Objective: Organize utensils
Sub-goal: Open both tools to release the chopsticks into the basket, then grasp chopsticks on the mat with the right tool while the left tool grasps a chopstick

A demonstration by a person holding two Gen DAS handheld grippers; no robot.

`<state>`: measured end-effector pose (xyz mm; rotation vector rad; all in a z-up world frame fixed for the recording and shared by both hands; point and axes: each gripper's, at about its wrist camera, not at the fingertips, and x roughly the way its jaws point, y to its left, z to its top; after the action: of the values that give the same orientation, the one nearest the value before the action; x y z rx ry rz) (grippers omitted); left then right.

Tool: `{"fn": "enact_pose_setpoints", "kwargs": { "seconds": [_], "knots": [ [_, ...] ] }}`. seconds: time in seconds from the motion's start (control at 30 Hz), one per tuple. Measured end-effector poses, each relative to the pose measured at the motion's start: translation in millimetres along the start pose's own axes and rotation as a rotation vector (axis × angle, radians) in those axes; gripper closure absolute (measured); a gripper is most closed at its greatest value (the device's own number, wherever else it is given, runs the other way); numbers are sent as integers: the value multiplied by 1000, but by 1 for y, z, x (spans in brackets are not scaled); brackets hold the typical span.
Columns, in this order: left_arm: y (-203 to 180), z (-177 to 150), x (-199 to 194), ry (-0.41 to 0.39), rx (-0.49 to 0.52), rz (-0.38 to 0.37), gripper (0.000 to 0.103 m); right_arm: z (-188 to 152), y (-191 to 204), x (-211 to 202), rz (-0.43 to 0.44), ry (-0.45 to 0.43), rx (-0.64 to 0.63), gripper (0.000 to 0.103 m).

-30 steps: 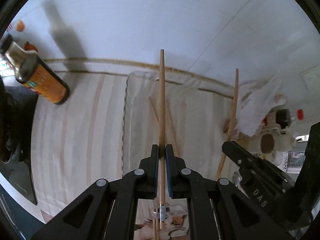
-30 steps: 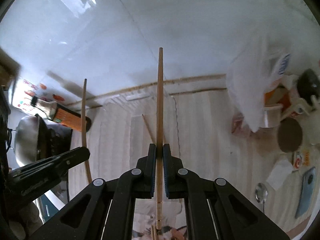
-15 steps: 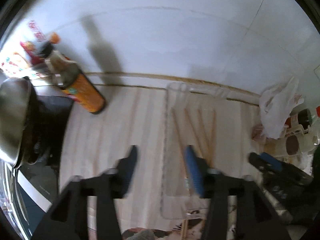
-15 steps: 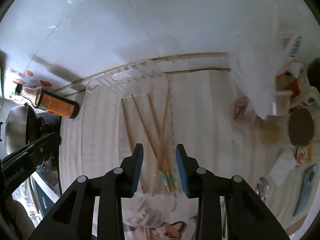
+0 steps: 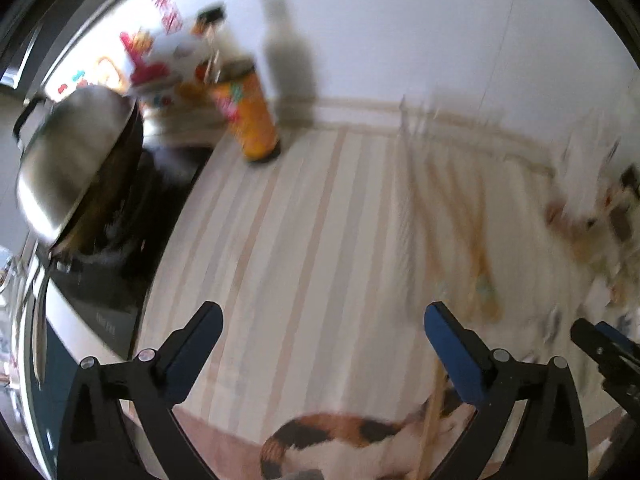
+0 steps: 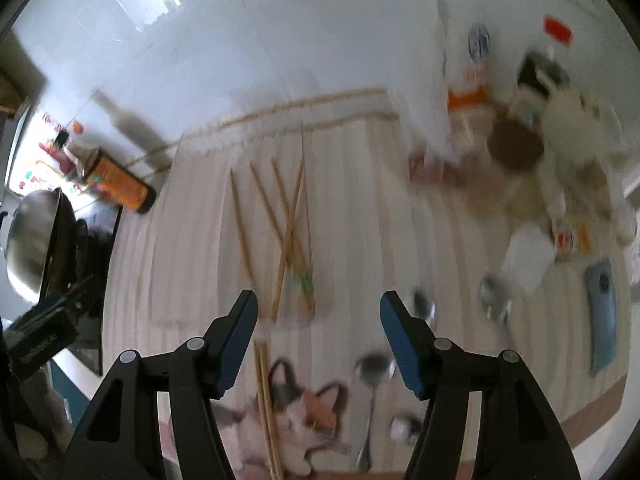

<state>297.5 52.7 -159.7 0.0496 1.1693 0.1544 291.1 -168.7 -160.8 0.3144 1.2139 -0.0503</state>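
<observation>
Chopsticks (image 6: 286, 224): five or six lie loose and crossed in the clear tray (image 6: 188, 240), far-centre on the striped mat (image 6: 360, 208). A second ago each gripper clamped one chopstick upright over that tray; both sticks are now out of the jaws, so we read this as a finished drop.

Left gripper (image 5: 322, 334): jaws have just been opening, now spread wide, nothing between them. Its view is badly smeared; tray contents only show as streaks to the right.

Right gripper (image 6: 318, 322): jaws have also just been opening, standing moderately wide, empty.

Still outside the tray: a chopstick pair (image 6: 266, 404) on the cat print at the near edge, just below the right gripper, plus spoons (image 6: 374, 372) to its right.

Periphery: orange-labelled sauce bottle (image 6: 120, 188) far left, steel wok (image 6: 34, 232) beyond it on the stove, phone (image 6: 602, 312) near right.

Our call: tray partly filled, task unfinished; the near pair looks like the next pick.
</observation>
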Motion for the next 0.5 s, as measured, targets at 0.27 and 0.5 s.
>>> {"fn": "enact_pose_setpoints", "kwargs": {
  "seconds": [0.27,0.5],
  "knots": [
    [22,-76,54,138,-5,99,0,-80,17,68,81,243,-16,67],
    [35,-108,74,209,-17,126,0,-113,42,113,73,362,-81,68]
  ]
}}
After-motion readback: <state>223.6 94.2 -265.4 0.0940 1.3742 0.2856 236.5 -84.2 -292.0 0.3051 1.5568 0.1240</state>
